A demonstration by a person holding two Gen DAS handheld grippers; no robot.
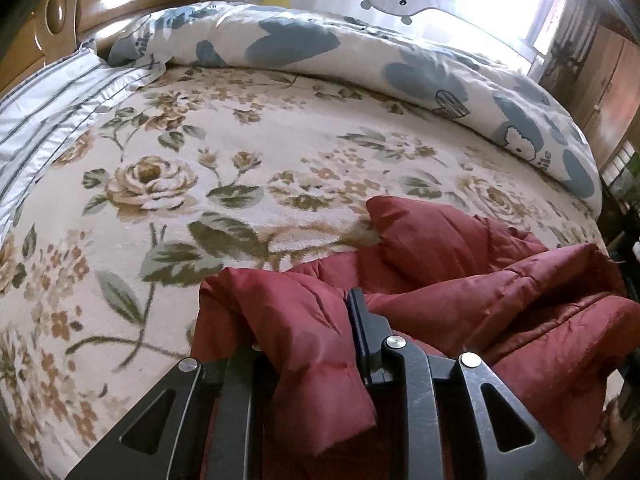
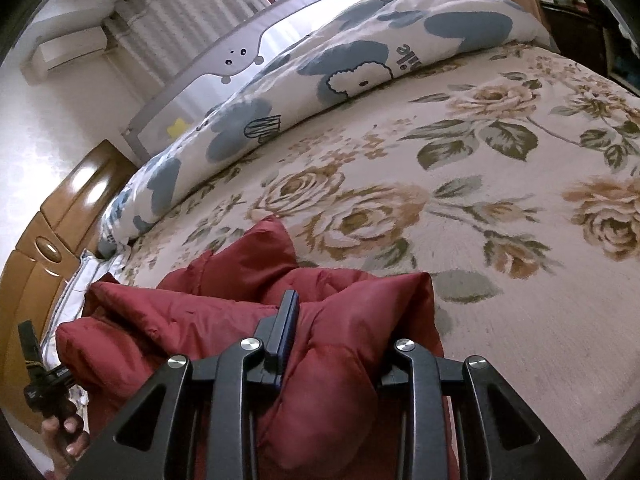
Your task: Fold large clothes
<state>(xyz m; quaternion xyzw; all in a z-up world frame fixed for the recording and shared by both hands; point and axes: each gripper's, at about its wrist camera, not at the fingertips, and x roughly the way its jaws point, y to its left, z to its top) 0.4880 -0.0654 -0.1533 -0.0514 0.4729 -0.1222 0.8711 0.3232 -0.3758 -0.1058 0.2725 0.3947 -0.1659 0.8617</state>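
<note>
A dark red padded jacket [image 1: 460, 280] hangs bunched between both grippers above the near edge of the floral bed cover [image 1: 240, 152]. My left gripper [image 1: 304, 320] is shut on a fold of the jacket; only its right finger [image 1: 360, 320] shows, the left one is buried in fabric. In the right wrist view my right gripper [image 2: 340, 320] is shut on another edge of the jacket [image 2: 200, 320]; its left finger [image 2: 286, 328] shows and the right one is covered by cloth. The left hand-held unit [image 2: 44, 384] shows at the lower left of that view.
The floral bed cover [image 2: 480, 200] spans the bed. A rolled white and blue duvet [image 1: 360, 60] lies along the far side, before a grey bed rail [image 1: 392, 0]. A striped pillow [image 1: 52, 100] and wooden headboard [image 1: 48, 20] are at the left.
</note>
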